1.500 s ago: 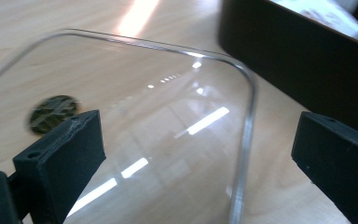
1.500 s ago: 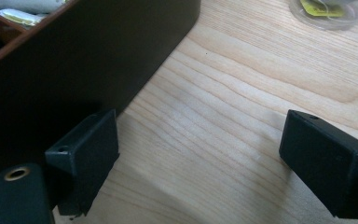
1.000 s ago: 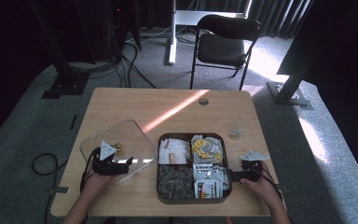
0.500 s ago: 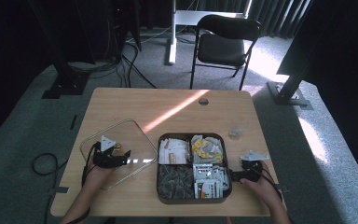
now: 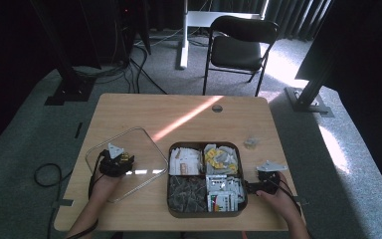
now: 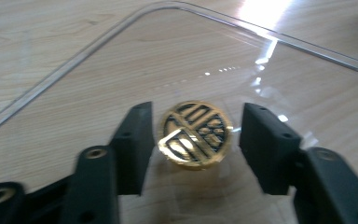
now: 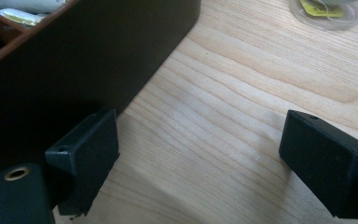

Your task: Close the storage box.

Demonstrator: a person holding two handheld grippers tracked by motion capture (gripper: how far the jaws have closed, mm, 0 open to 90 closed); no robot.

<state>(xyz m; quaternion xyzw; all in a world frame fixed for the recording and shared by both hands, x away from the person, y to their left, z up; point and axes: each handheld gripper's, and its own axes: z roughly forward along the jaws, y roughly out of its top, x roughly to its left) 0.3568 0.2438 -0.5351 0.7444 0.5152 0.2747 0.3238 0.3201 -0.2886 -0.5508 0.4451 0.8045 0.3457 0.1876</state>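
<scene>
A clear lid [image 5: 142, 144] lies flat on the left of the wooden table, with a round gold knob [image 5: 125, 158] patterned in black at its middle. My left gripper [image 5: 123, 161] is lowered over that knob [image 6: 195, 135]. In the left gripper view its jaws [image 6: 198, 114] have just been closing and stand on either side of the knob; the left one is almost against it and a thin gap shows at the right one. My right gripper [image 5: 250, 187] rests open on the table by the right wall of the dark divided tray [image 5: 168, 185], nothing between its fingers [image 7: 200, 130].
The tray [image 7: 74, 60] holds several packets in its compartments. A small clear cup [image 5: 251, 143] with something yellow in it [image 7: 326, 11] stands on the table beyond my right gripper. A black chair [image 5: 238, 50] and cables are on the floor behind the table.
My left gripper has shifted right and down onto the lid's knob and its jaws have narrowed around it. The right gripper has stayed where it was.
</scene>
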